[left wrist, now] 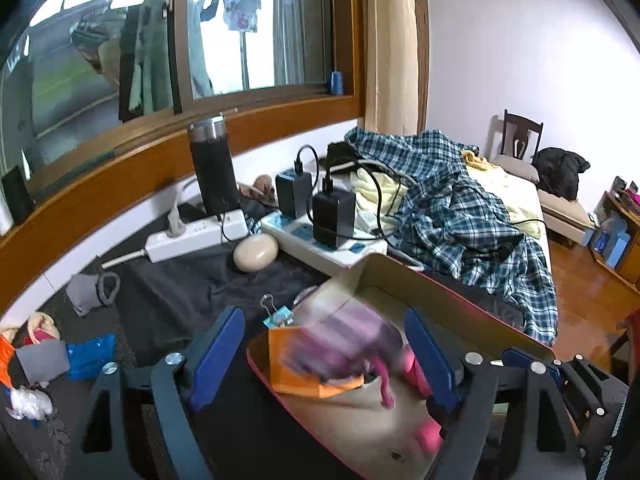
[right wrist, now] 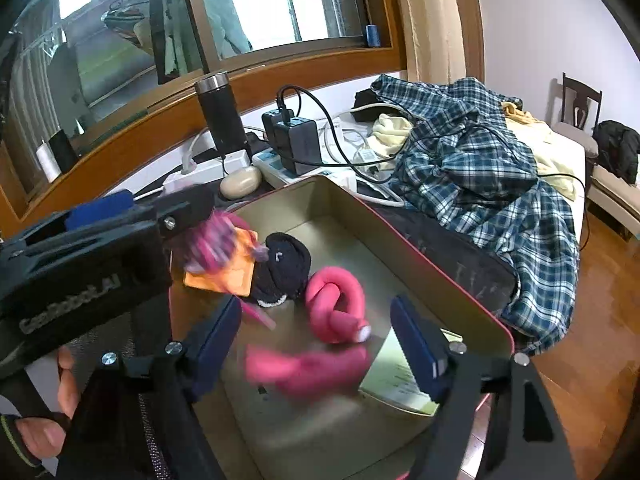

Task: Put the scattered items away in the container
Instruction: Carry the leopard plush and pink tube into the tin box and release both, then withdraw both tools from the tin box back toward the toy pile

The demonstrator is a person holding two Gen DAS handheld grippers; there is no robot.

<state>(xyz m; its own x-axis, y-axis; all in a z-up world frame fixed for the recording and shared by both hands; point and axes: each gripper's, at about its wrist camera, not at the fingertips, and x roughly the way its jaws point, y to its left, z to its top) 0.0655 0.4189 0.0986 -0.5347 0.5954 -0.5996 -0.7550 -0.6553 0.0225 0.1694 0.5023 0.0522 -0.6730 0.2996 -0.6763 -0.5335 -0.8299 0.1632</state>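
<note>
A red-rimmed tin container sits on the dark cloth; it also shows in the left wrist view. Inside lie an orange packet, a dark knit item, a knotted pink tube, a blurred pink item and a pale card. A blurred pink-purple striped item is in the air between my left gripper's open fingers, over the tin. My right gripper is open and empty above the tin. A teal binder clip lies beside the tin.
Power strips with black chargers, a black flask, a beige oval case, a grey sock and small cloth scraps lie around. A plaid shirt is heaped on the right.
</note>
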